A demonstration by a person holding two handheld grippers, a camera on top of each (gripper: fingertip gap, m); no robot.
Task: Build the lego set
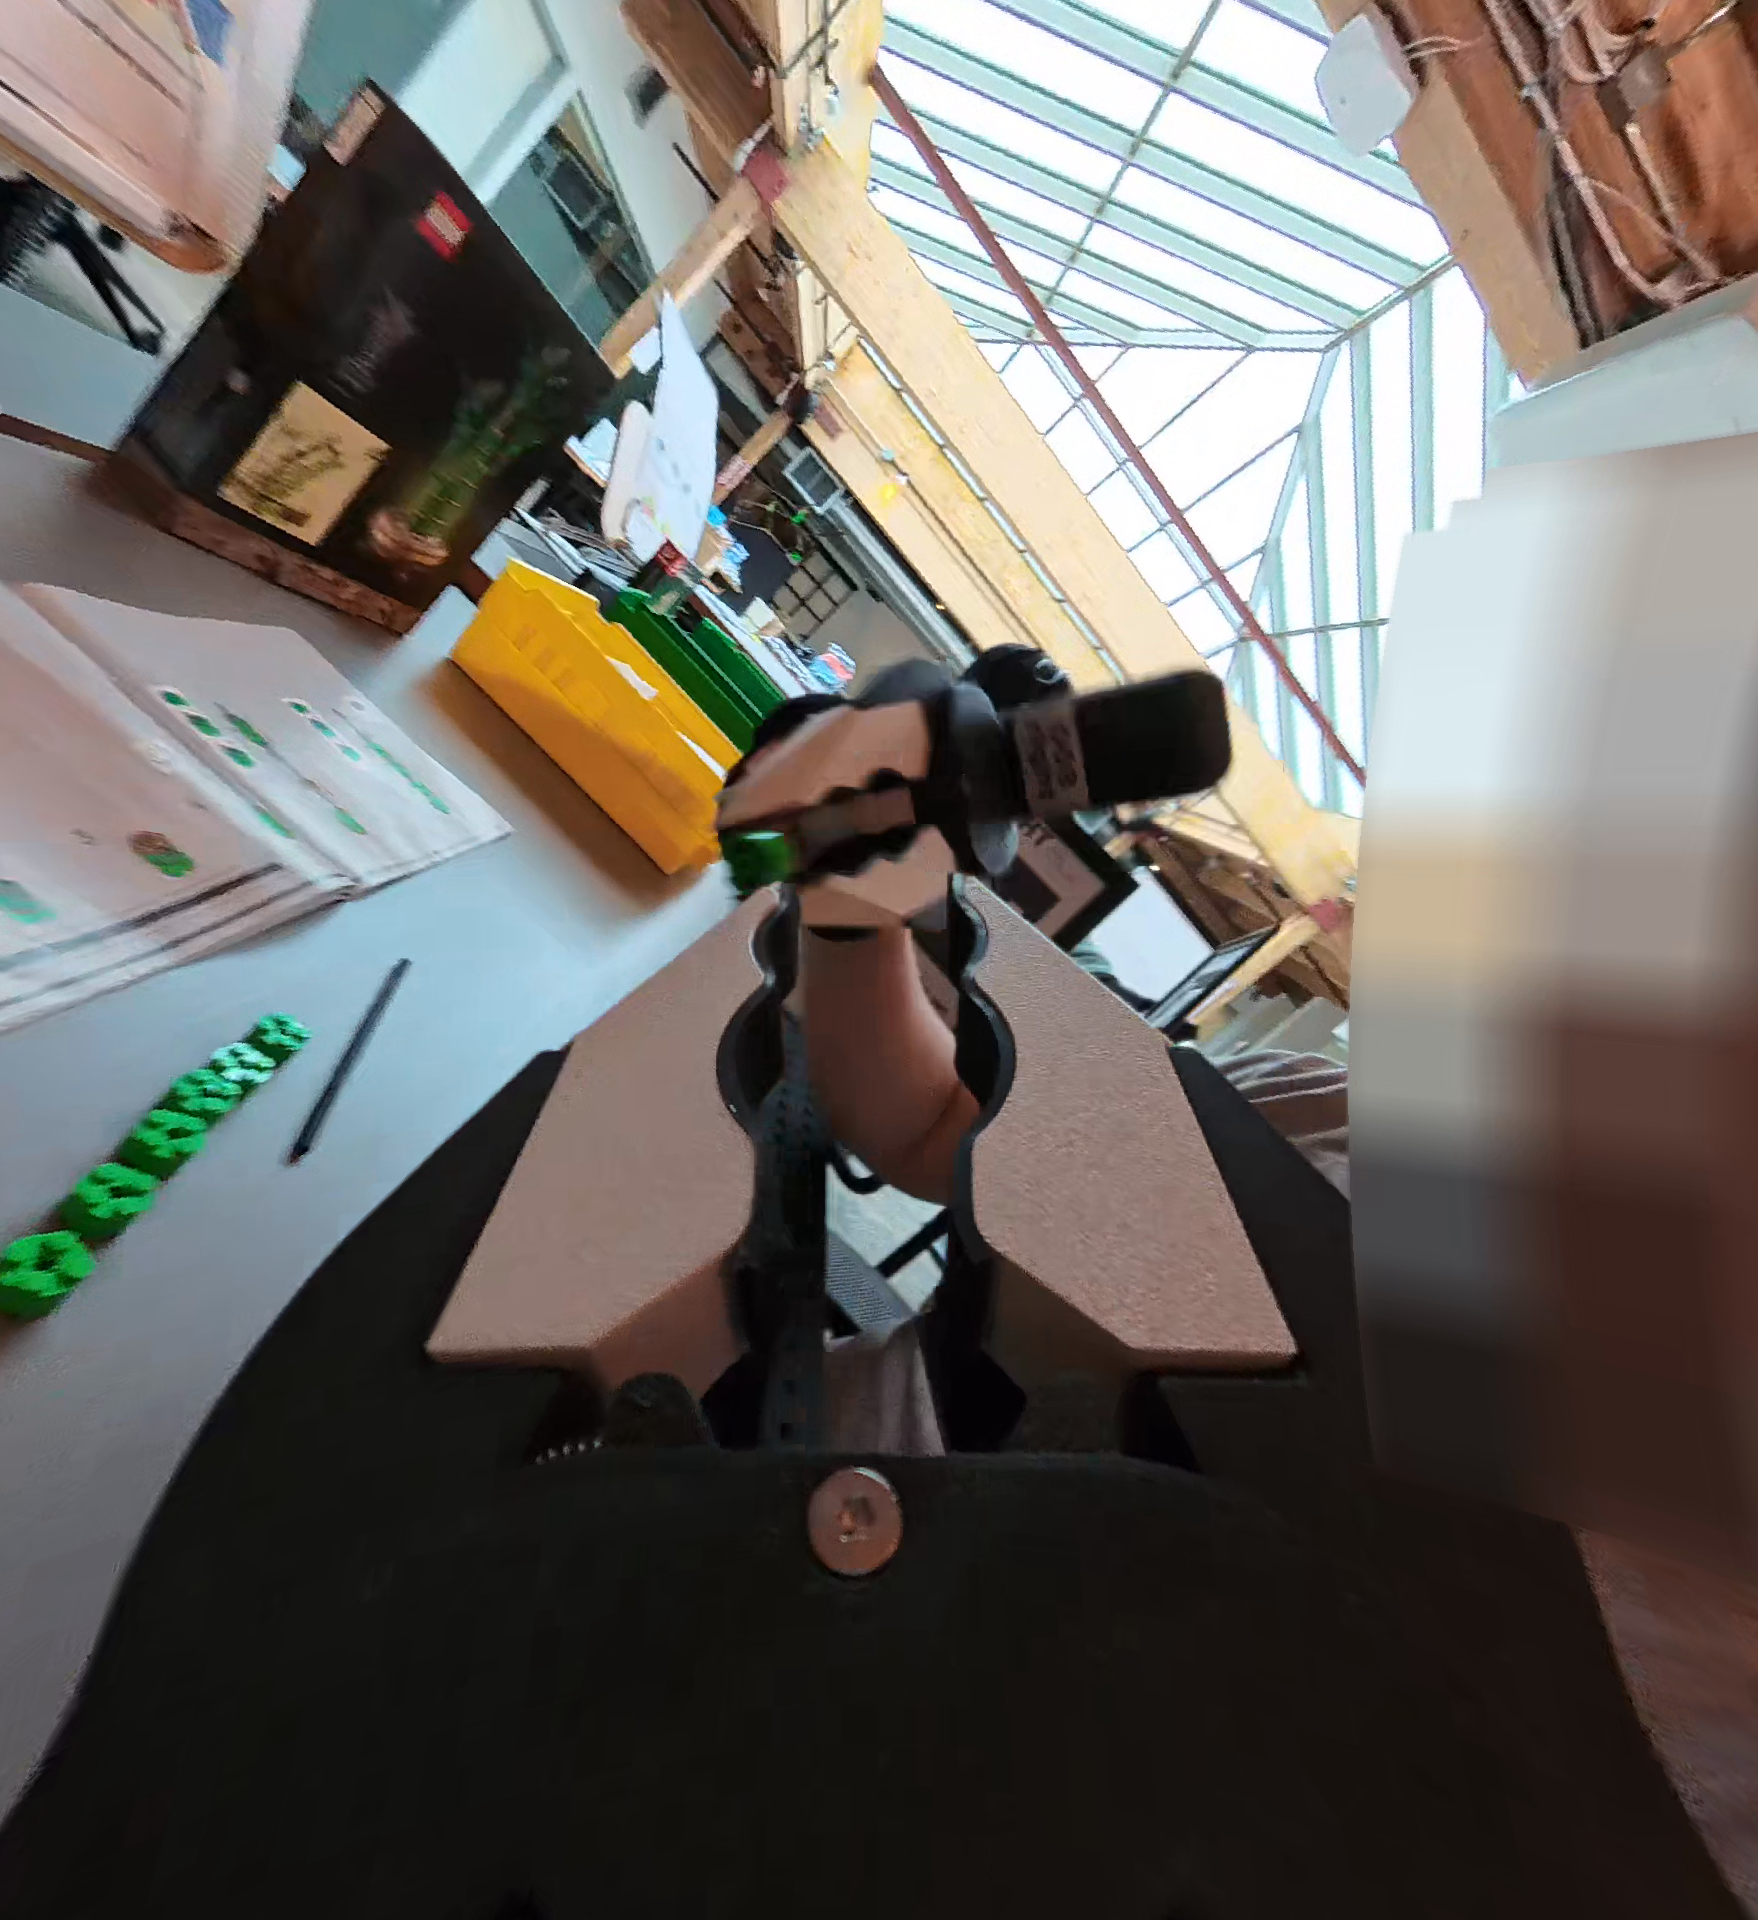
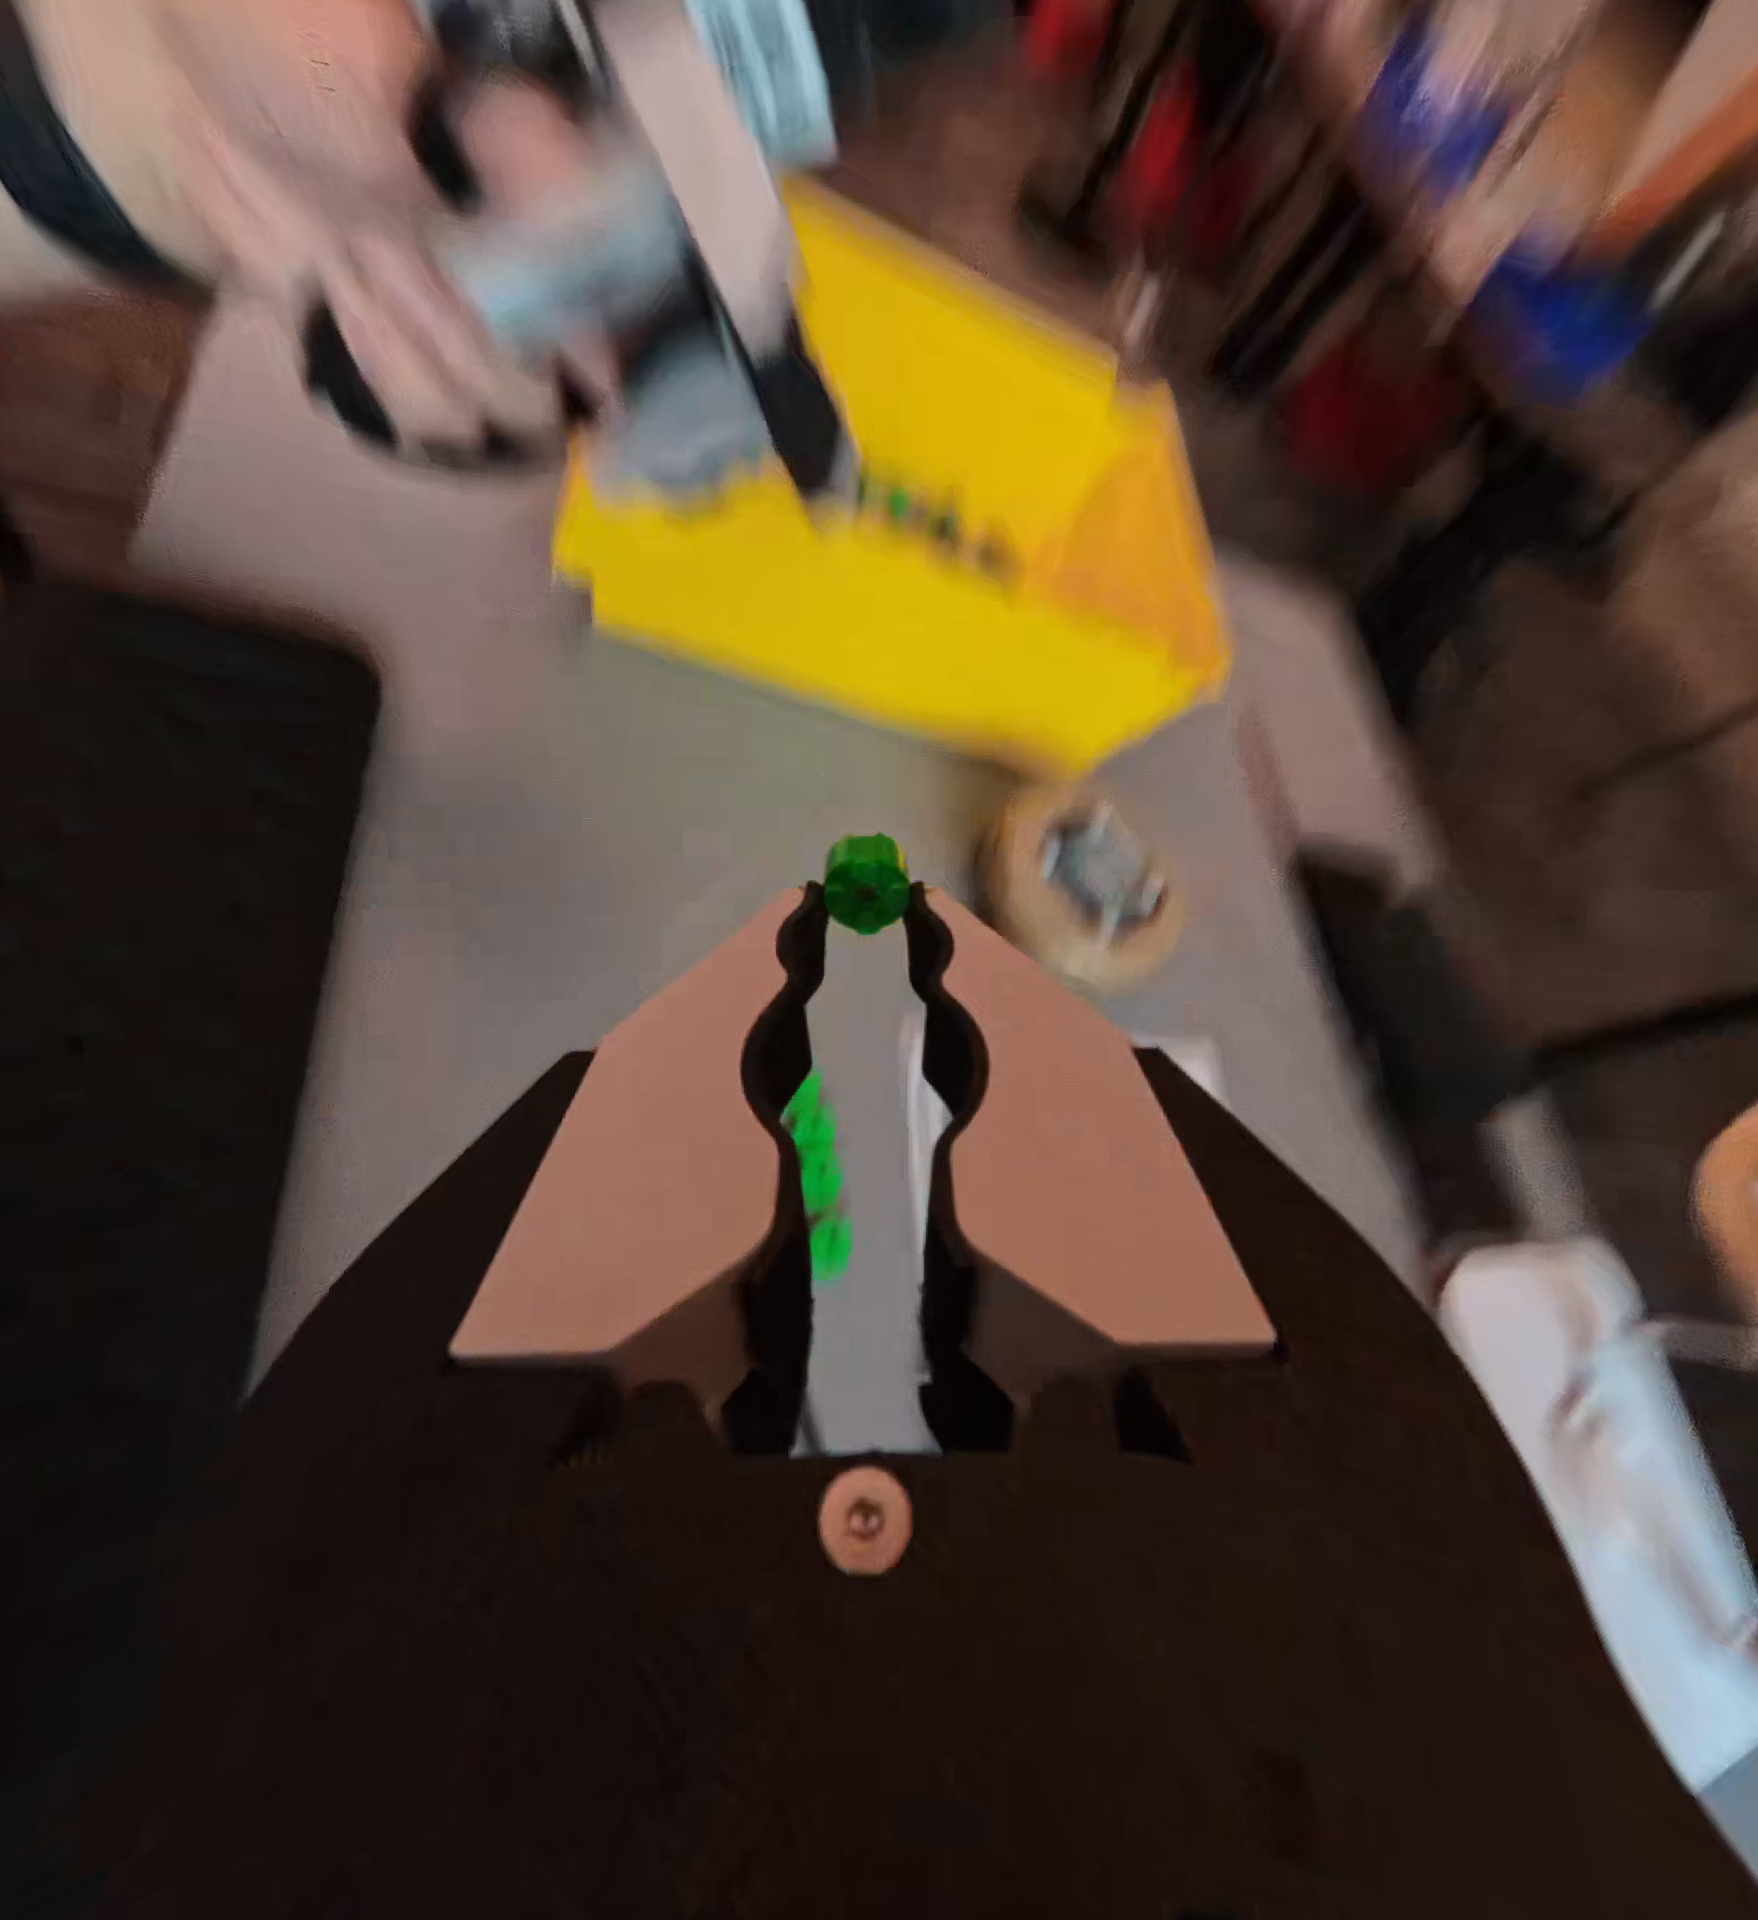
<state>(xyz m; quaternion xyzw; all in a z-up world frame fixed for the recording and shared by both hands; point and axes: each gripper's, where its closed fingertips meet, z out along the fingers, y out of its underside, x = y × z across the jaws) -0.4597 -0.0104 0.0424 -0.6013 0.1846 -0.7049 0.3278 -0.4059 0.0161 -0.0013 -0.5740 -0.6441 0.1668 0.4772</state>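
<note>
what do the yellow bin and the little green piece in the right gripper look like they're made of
Yellow bin: looks like moulded hard plastic, evenly coloured, with stepped ribbed walls and a slight sheen. Green piece pinched at the right gripper tips: probably glossy plastic, saturated colour, faceted round edge with a centre hole; blur leaves the finish uncertain.

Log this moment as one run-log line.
right hand-held gripper: shut on small round green lego piece | left hand-held gripper: open, empty | yellow plastic bin: beyond

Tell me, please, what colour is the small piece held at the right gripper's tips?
Green. The small piece shows best in the right wrist view.
</note>
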